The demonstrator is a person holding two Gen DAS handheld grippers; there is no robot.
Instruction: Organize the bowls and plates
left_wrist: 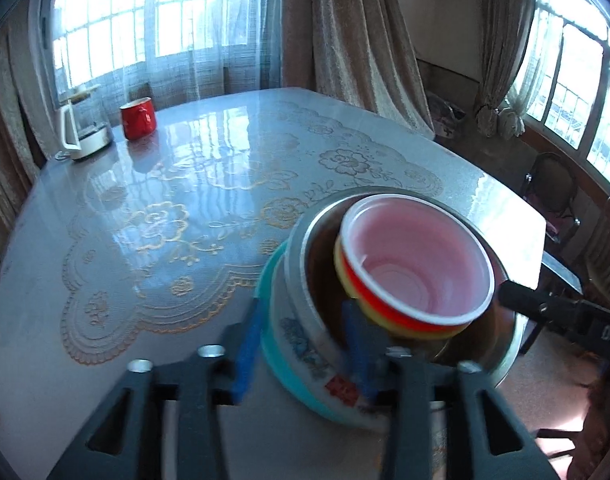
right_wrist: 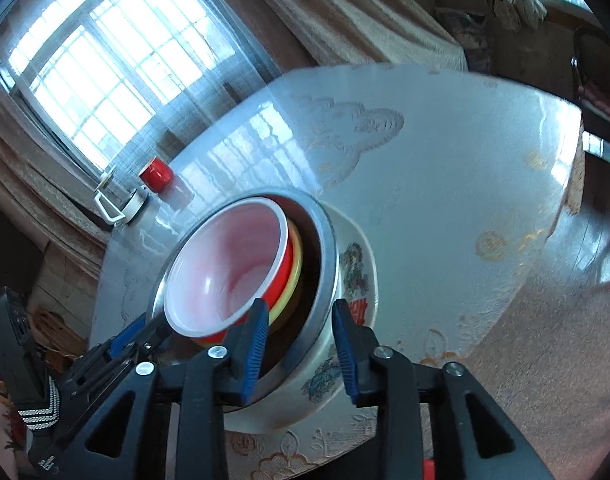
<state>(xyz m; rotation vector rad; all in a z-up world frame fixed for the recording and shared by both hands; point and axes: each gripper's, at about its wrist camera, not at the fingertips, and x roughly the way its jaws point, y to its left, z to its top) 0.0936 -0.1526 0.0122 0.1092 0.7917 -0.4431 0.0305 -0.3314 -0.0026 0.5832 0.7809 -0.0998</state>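
Stacked bowls at near table edge, straddled by two tools.

Left tool (left_wrist: 301,344) and right tool (right_wrist: 297,344) parted, pads clear of steel bowl (right_wrist: 325,264) rim; red bowl (left_wrist: 417,260) tilted inside, patterned bowl (right_wrist: 353,280) beneath, on table (left_wrist: 185,200).

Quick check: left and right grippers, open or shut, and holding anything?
Left gripper: open, jaws straddling the rim of the stacked bowls, not pressing.
Right gripper: open, astride the steel bowl rim, no grip.
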